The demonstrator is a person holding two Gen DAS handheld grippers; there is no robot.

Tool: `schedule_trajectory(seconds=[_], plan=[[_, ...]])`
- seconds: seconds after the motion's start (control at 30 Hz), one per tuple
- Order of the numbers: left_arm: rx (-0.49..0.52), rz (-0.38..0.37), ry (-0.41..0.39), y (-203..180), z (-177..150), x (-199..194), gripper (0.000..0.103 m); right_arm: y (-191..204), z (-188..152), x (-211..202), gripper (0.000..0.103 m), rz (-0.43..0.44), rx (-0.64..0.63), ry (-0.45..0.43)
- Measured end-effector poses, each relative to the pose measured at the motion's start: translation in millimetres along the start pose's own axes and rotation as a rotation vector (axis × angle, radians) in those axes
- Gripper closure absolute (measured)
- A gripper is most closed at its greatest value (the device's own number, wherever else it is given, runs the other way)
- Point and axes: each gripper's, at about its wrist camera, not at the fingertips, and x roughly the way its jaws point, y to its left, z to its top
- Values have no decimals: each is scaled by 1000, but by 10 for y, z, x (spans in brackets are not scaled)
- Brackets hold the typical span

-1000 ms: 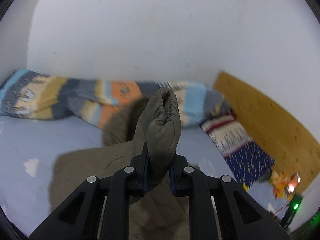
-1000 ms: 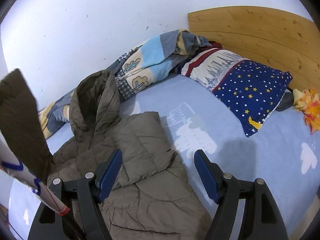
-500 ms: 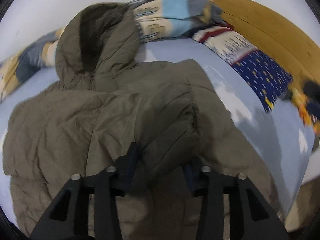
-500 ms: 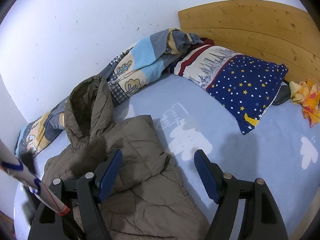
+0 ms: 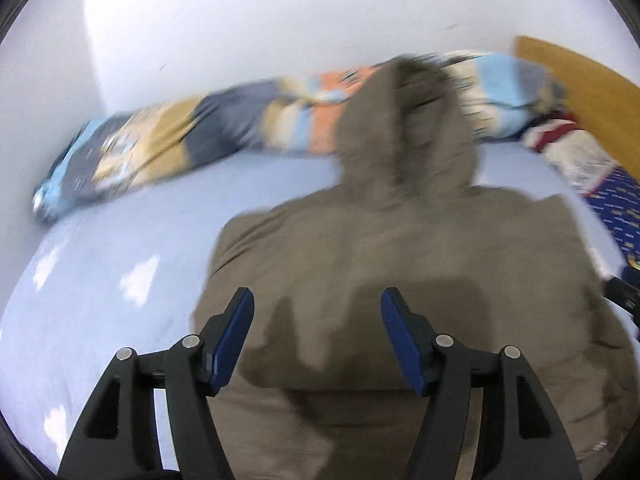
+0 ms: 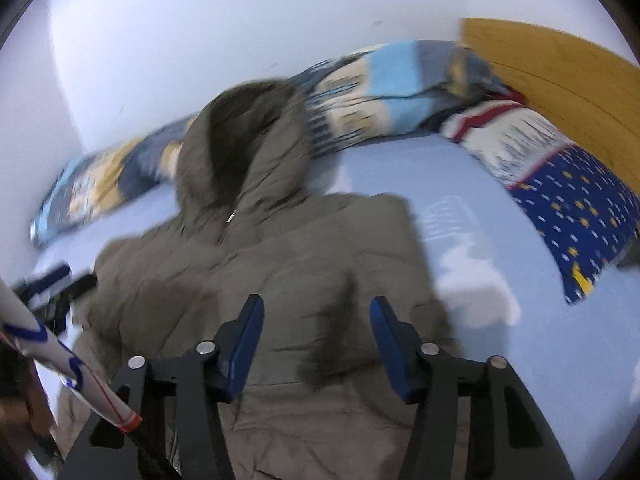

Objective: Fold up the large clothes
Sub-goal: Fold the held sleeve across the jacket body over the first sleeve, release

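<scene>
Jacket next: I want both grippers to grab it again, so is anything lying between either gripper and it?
Nothing visible. The jacket lies bare under the open left gripper and open right gripper; the duvet and pillow lie beyond it and to the side.

Both wrist views are fisheye frames: a black circular vignette cuts the corners, and straight lines such as the wooden headboard (image 6: 560, 80) bow toward the rim. Illumination is bright, cool and diffuse; the white wall (image 5: 280, 20) is nearly washed out, with a softer grey band at its left side. Motion blur smears most of each frame, strongest on the striped duvet (image 5: 180, 144) and the hood of the olive jacket (image 6: 248, 152); pillow (image 6: 580, 216) print streaks into dashes. The gripper fingers (image 5: 232, 336) stay sharp and cast dark, soft-edged shadows onto the jacket just ahead. No specular glare appears on the bed sheet (image 5: 100, 280).
</scene>
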Motion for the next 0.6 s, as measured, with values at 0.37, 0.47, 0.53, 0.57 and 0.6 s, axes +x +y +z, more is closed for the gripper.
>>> schedule_trajectory(seconds=[0.37,0.47,0.53,0.57,0.6], plan=[[-96,-29,124,137,-208,421,37,337,-384,583,47,-122,-199,102],[-94,-24,132,111,-195,461,37,365,-398,613,47,-140,-222,96],[-91,-17,131,104,-218,454,37,366,-401,636,47,-144,-226,97],[-86,-14,129,95,-227,455,37,368,-402,638,47,-145,-226,97],[-83,-11,128,96,-230,455,37,373,-407,638,47,-148,-229,96]])
